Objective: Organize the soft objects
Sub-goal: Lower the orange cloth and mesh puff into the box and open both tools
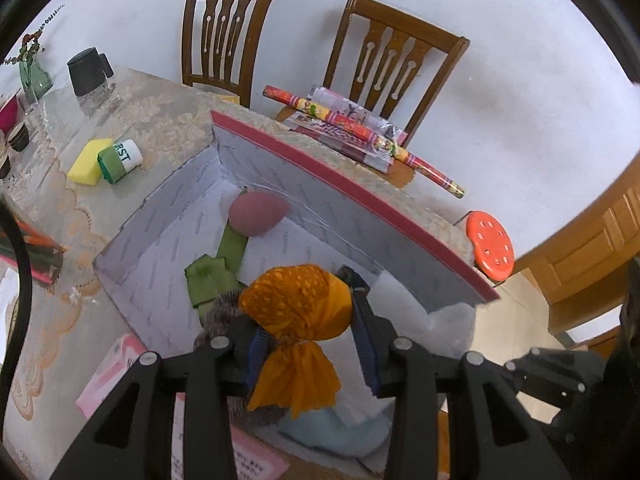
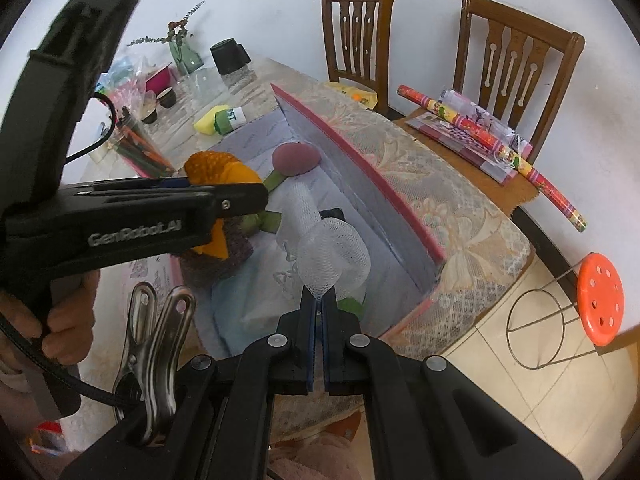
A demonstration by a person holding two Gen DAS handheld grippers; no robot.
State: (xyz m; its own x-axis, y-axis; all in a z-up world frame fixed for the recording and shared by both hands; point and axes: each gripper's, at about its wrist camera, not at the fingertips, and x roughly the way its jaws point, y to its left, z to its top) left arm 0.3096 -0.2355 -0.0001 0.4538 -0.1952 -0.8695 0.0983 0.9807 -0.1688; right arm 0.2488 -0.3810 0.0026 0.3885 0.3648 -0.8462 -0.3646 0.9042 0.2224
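left tool (image 1: 316, 322): clamped on orange dotted cloth bundle (image 1: 296, 304) | over open grey cardboard box (image 1: 280, 168) | box holds mauve egg-shaped sponge (image 1: 258, 214)

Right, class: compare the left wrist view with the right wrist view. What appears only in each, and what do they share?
Only the left wrist view shows the left gripper head-on, its pads pressing an orange cloth bundle, and a pink packet beside the box.

Only the right wrist view shows the right gripper shut on a white mesh net, a metal clip, and a hand on the other gripper's handle.

Both show the open box, the mauve sponge, the yellow sponge, the orange stool and two chairs.
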